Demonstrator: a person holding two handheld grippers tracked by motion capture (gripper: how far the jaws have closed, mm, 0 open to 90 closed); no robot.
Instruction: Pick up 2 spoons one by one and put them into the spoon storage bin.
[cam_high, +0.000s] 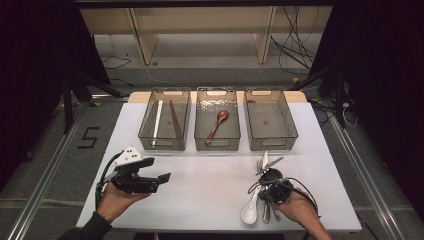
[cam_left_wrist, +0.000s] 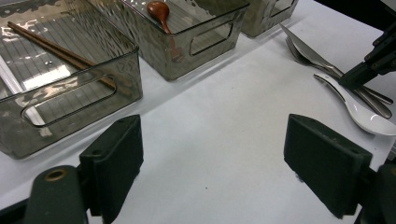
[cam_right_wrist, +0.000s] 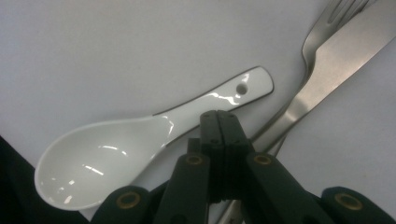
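Three clear plastic bins stand in a row along the far side of the white table (cam_high: 200, 200): the left bin (cam_high: 164, 143) holds a white stick and a pair of brown chopsticks (cam_high: 175, 120), the middle bin (cam_high: 217, 145) holds a brown wooden spoon (cam_high: 218, 123), and the right bin (cam_high: 270, 142) has nothing visible in it. Near the table's front left, the left gripper (cam_high: 162, 178) is held in a hand above bare tabletop, its jaws wide apart. At the front right, the right gripper (cam_high: 271, 172) is held over a cluster of cutlery, its jaws pressed together with nothing between them. Under it lie a metal knife (cam_right_wrist: 327, 70) and fork (cam_right_wrist: 322, 28) side by side, and just beside them a white ceramic spoon (cam_right_wrist: 116, 154), bowl up.
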